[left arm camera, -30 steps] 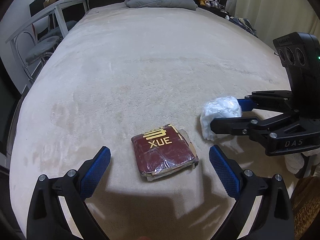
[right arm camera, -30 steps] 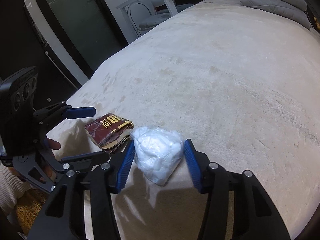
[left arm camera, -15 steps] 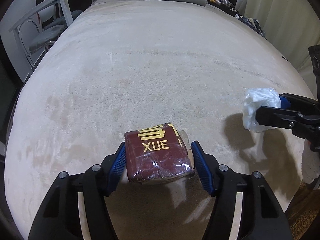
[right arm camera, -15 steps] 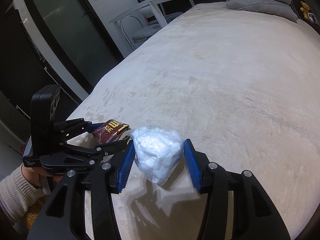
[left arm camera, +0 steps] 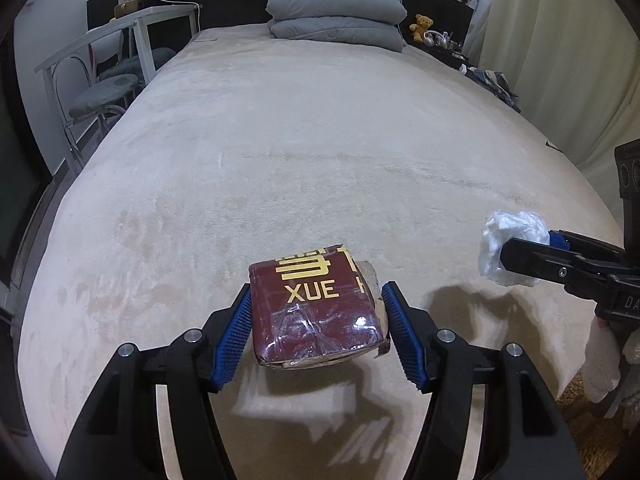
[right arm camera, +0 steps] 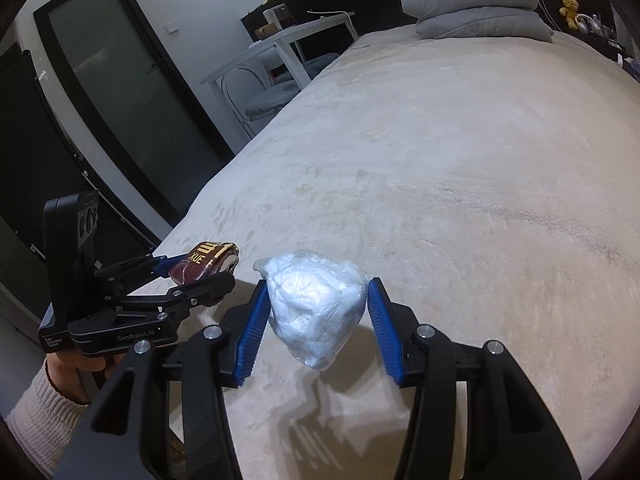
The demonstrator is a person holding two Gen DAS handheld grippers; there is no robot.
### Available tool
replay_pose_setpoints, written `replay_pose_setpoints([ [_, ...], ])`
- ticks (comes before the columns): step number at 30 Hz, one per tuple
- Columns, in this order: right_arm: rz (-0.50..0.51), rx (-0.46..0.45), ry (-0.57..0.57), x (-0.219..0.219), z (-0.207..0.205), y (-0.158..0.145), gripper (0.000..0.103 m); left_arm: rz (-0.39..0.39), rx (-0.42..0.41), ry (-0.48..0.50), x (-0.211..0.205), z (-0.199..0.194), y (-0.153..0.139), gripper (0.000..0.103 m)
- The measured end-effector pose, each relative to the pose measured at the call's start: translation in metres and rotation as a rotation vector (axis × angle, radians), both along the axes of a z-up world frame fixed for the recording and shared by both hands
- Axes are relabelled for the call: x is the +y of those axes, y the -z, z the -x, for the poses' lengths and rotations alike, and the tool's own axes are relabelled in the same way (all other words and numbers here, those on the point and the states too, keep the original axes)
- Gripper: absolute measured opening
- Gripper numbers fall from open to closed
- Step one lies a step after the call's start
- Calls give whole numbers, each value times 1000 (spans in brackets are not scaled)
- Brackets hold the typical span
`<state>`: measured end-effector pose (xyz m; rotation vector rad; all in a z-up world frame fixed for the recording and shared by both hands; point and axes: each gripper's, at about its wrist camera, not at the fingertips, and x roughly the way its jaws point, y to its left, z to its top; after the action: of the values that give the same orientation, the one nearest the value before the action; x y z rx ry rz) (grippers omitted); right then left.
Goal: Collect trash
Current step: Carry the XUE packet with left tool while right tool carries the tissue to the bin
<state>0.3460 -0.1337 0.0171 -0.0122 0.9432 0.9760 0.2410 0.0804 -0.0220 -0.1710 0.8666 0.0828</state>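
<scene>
My left gripper is shut on a dark red packet marked XUE in gold, wrapped in clear film, and holds it above the beige bed cover. My right gripper is shut on a crumpled white plastic bag and holds it above the bed. The bag and right gripper show at the right of the left wrist view. The packet and left gripper show at the left of the right wrist view.
Grey folded pillows lie at the head of the bed. A white table and chairs stand left of the bed, by a dark door. A teddy bear and clutter sit at the far right. A curtain hangs on the right.
My left gripper closed on the red packet and lifted it off the bed. My right gripper lifted the white bag and moved it right, away from the packet.
</scene>
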Motion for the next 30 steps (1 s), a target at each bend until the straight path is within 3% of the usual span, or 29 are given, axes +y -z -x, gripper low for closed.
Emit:
replay_pose_setpoints([
  [10, -49, 10, 71, -48, 41, -1, 51, 17, -107, 26, -37, 53, -18, 63],
  [30, -74, -82, 109, -104, 130, -4, 51, 14, -176, 37, -89, 145, -8, 63],
])
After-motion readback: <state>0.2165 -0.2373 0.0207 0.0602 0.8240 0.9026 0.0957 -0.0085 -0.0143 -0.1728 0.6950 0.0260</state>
